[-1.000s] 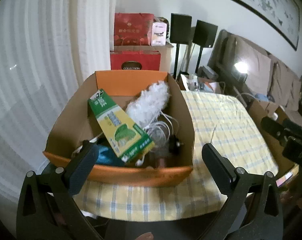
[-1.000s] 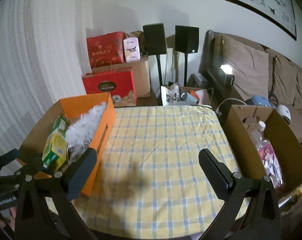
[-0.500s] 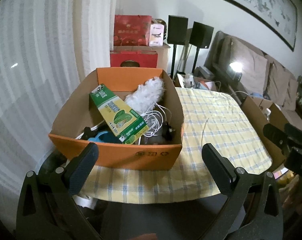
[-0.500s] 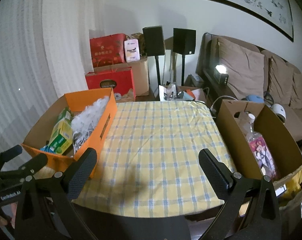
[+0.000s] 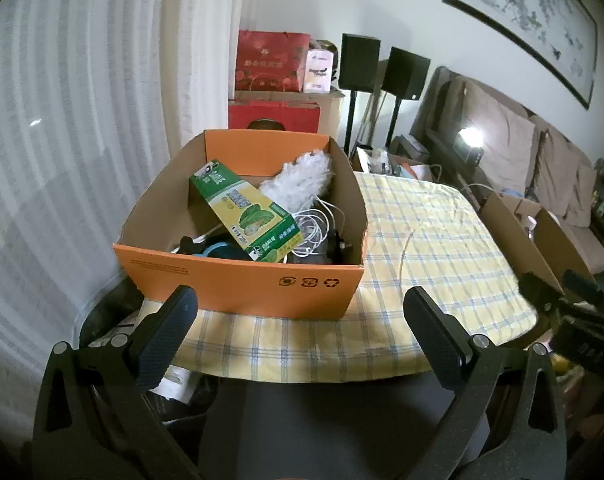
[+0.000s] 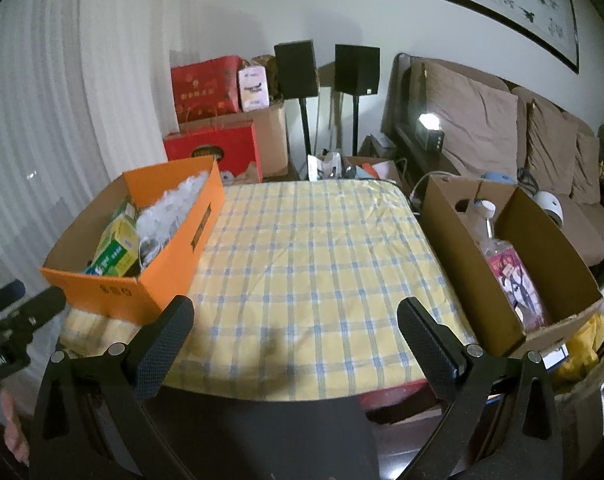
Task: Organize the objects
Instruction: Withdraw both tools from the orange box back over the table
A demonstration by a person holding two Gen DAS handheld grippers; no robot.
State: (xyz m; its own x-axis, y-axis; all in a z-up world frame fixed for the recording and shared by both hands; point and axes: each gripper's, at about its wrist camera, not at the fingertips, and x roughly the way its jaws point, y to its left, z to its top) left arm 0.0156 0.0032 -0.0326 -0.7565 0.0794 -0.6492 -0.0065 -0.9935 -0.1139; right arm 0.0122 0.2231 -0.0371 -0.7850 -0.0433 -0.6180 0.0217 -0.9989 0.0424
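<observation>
While both grippers hang wide and empty short of the bench (image 6: 310, 248), the left gripper (image 5: 297, 320) should rise over the orange box (image 5: 241, 284) rim before reaching for the green carton (image 5: 247, 212). Only the right gripper (image 6: 293, 324) view shows the brown box (image 6: 462, 248) holding a bottle (image 6: 482, 220).

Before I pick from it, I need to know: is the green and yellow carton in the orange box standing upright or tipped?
Tipped. The green and yellow carton leans diagonally over the clutter inside the orange box.
</observation>
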